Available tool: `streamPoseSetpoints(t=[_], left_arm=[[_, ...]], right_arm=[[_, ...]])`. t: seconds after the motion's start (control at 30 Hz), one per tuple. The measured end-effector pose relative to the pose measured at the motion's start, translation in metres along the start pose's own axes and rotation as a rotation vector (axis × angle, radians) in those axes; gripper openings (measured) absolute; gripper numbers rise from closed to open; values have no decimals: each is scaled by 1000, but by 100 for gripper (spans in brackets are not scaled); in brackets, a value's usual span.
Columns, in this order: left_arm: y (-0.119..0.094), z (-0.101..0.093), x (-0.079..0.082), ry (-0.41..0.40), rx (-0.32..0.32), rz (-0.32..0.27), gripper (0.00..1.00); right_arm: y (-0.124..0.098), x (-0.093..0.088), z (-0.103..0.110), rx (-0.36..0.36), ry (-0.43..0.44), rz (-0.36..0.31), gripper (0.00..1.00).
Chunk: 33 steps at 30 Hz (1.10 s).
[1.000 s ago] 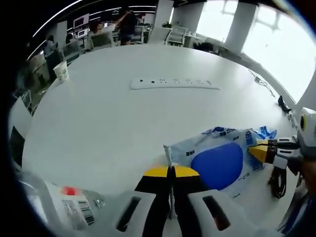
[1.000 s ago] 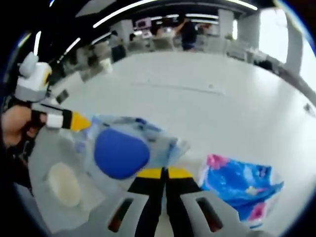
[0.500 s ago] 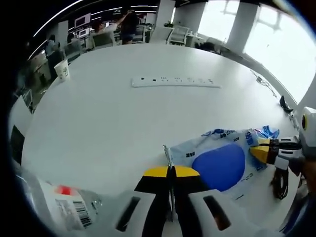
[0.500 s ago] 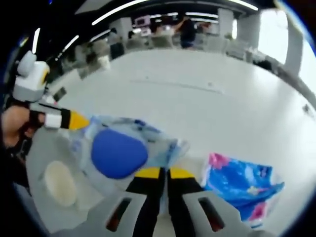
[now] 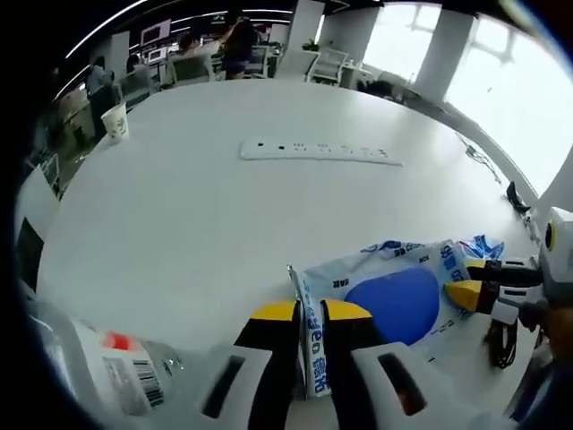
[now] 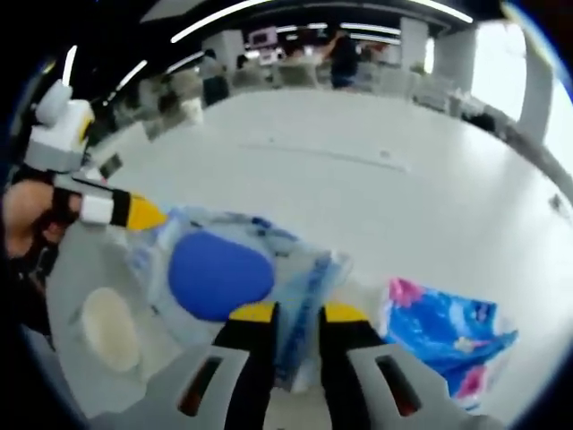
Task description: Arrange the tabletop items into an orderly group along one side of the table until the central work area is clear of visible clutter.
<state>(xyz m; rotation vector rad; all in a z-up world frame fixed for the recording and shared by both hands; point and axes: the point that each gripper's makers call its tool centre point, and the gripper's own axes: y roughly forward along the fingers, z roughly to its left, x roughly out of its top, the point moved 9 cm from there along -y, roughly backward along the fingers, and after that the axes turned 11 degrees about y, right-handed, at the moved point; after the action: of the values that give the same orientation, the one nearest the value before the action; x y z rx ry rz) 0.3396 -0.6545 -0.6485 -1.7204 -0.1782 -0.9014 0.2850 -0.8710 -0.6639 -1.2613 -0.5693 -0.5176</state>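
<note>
A pale blue wipes pack [image 5: 394, 291] with a dark blue oval lid lies on the white table [image 5: 224, 206]. My left gripper [image 5: 311, 312] stands with its jaws slightly parted around the pack's near end, so it is open. My right gripper [image 6: 300, 313] is likewise open, its jaws parted around the opposite edge of the same pack [image 6: 224, 273]. The right gripper's yellow tip [image 5: 464, 294] touches the pack's far end in the left gripper view. The left gripper [image 6: 134, 213], held by a hand, comes in from the left in the right gripper view.
A white power strip [image 5: 318, 150] lies across the middle of the table. A paper cup [image 5: 114, 121] stands at the far left edge. A labelled bottle [image 5: 116, 372] lies near left. A blue and pink tissue pack [image 6: 448, 336], a round white lid [image 6: 107, 327] and a black cable [image 5: 503, 336] sit nearby.
Both grippers held the pack's ends tightly before; now each pair of jaws has parted a little, with the pack's edge loose between them.
</note>
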Motion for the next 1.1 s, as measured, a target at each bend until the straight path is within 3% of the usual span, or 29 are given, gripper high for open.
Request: streamPoseSetpoints(t=[0.43, 0.77, 0.93, 1.1], left_arm=[[-7, -3, 2, -5, -20, -39, 22], [-6, -13, 4, -42, -103, -50, 48], [-7, -19, 5, -46, -153, -71, 69], [-12, -21, 8, -19, -159, -95, 80]], right_arm=[[-3, 7, 5, -6, -55, -41, 31], [-7, 13, 6, -6, -45, -89, 51], [-11, 17, 6, 13, -48, -127, 56], [-14, 19, 8, 28, -45, -148, 60]])
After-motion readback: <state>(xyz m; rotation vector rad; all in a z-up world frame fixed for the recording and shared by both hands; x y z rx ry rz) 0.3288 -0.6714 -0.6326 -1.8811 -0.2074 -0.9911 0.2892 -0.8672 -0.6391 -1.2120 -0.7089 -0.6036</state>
